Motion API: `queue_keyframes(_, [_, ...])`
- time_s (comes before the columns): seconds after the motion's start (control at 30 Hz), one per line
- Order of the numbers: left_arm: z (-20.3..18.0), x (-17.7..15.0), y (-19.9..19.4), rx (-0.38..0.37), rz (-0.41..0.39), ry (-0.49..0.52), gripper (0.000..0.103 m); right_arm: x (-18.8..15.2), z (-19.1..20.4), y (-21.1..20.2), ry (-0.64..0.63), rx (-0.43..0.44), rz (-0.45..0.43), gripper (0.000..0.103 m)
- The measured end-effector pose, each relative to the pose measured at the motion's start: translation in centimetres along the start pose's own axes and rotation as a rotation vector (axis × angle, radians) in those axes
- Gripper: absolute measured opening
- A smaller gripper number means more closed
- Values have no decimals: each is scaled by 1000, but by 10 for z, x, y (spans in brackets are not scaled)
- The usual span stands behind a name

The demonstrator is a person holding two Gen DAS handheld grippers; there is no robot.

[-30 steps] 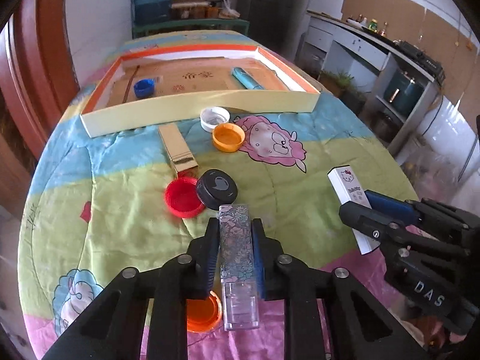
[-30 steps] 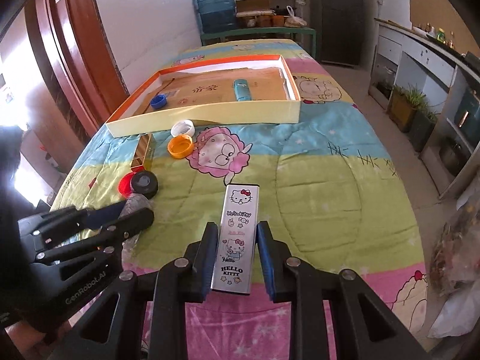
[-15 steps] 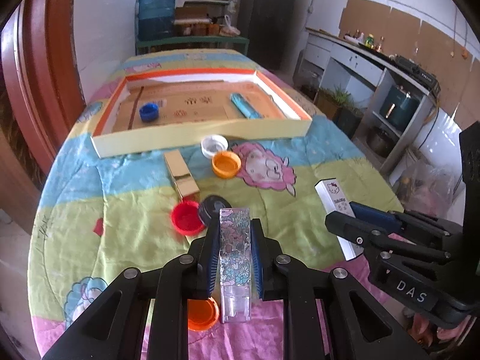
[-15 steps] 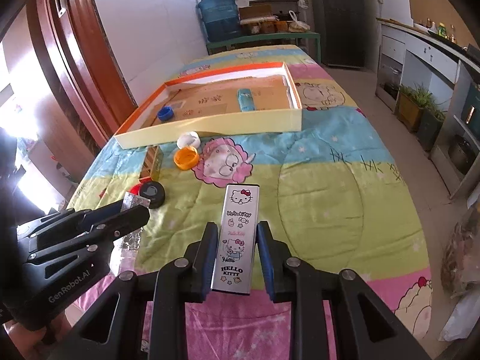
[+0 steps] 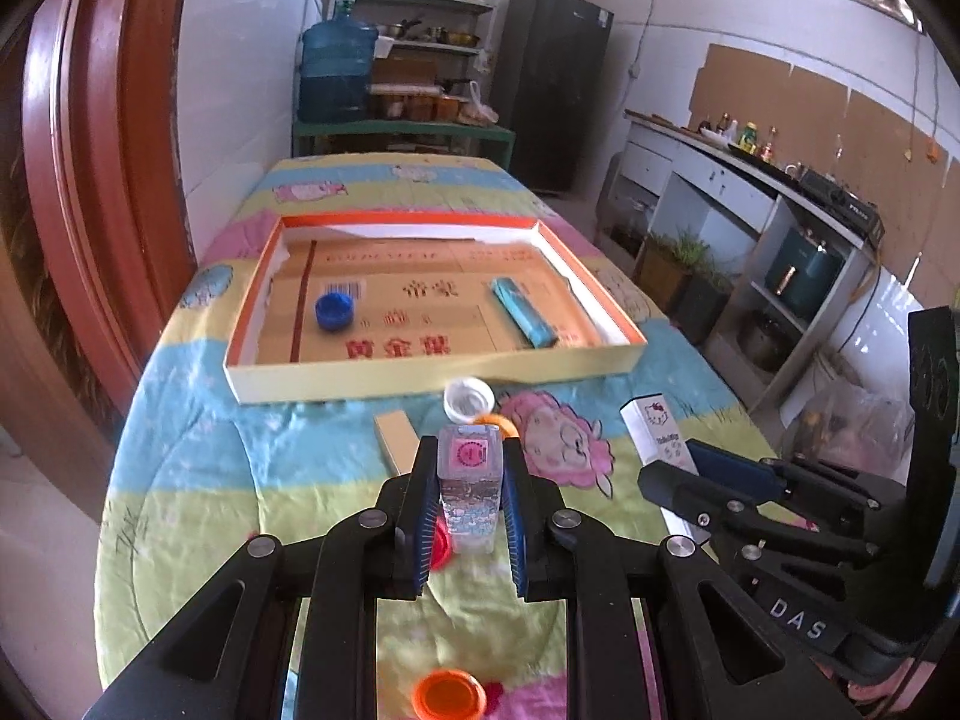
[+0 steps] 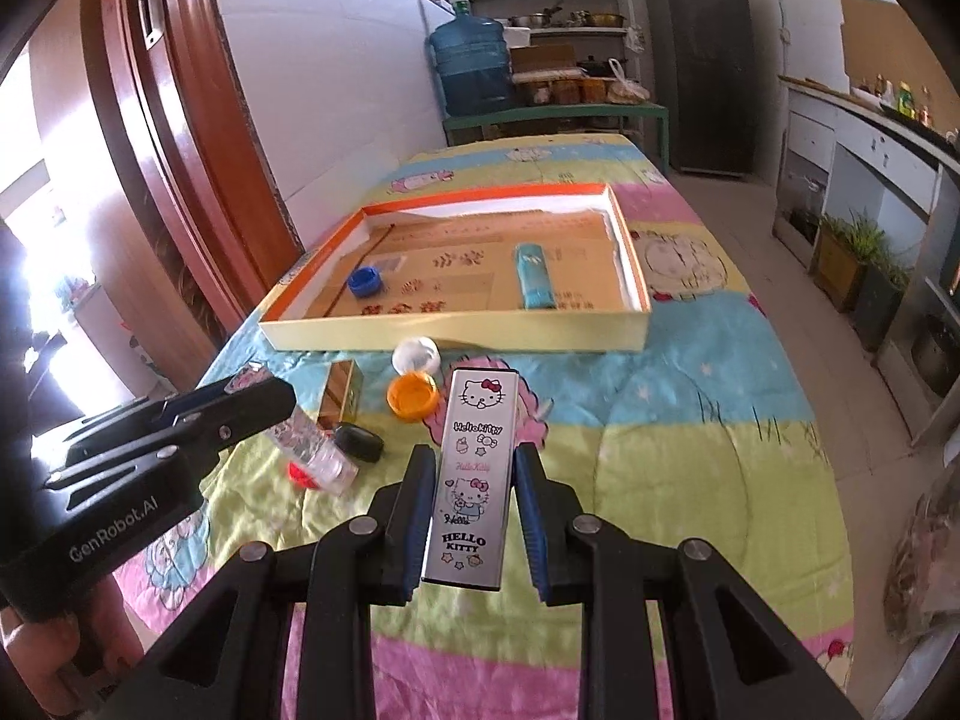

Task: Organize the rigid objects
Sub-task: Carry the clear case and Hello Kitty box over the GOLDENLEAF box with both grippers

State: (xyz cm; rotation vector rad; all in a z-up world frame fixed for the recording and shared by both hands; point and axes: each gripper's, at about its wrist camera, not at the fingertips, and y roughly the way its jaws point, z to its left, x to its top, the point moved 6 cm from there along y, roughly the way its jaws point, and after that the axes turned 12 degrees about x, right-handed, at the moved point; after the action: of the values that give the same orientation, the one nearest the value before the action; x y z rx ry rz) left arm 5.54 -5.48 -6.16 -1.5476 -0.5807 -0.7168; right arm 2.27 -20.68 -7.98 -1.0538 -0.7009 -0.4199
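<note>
The clear bottle [image 5: 470,489] and Hello Kitty box [image 6: 472,474] are being pinched by the left gripper [image 5: 468,516] and right gripper [image 6: 474,516]; the tray [image 5: 432,369] wall should be cleared before release.

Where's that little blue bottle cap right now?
The blue cap lies inside the orange-rimmed box at the far end of the table, in its left part, well apart from the teal case lying on the box's right side.

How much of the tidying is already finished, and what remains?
Done: a blue cap and a teal tube lie in the tray. In hand: left gripper holds a clear box; right gripper holds a Hello Kitty box. Left: caps and a gold box outside.
</note>
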Motion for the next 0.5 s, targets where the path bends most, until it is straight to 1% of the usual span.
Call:
queue_keyframes(0.23, [5, 16, 4, -6, -18, -11, 20, 15, 4, 11, -15, 9, 4, 27])
queue_keyframes(0.5, [8, 41, 2, -6, -55, -17, 20, 37, 5, 15, -33, 17, -21, 27])
